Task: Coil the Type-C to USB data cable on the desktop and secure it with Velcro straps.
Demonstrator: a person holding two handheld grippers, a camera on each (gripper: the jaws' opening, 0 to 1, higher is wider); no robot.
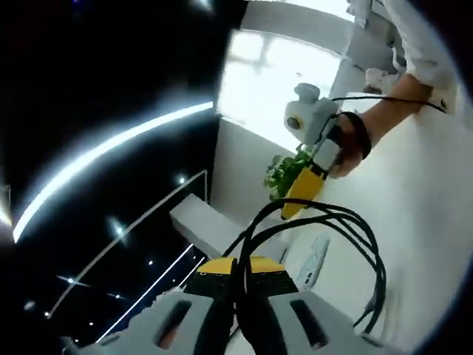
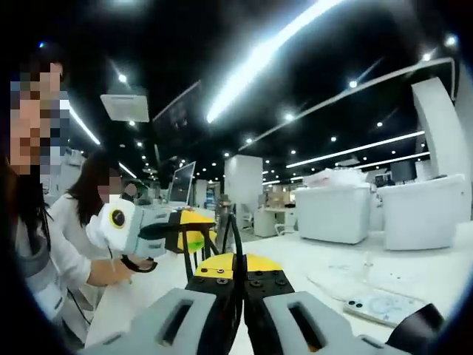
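Note:
The black data cable (image 1: pixel 353 229) hangs in several loops above the white desktop (image 1: pixel 421 222). My left gripper (image 1: pixel 240 272) is shut on the bunched strands at the bottom of its view. The right gripper (image 1: pixel 290 209), yellow-tipped and held by a hand, grips the same cable at the loops' far end. In the right gripper view, my right gripper (image 2: pixel 238 272) is shut on the cable (image 2: pixel 235 240), which rises as a narrow loop from its jaws. The left gripper (image 2: pixel 194 224) comes in from the left and holds the loop's other end.
A white phone-like device (image 2: pixel 375 304) lies flat on the desktop (image 2: pixel 310 259); it also appears in the left gripper view (image 1: pixel 315 262). A green plant (image 1: pixel 283 174) stands behind the right gripper. Two people sit at the left (image 2: pixel 81 214). White furniture (image 2: pixel 332 211) stands further back.

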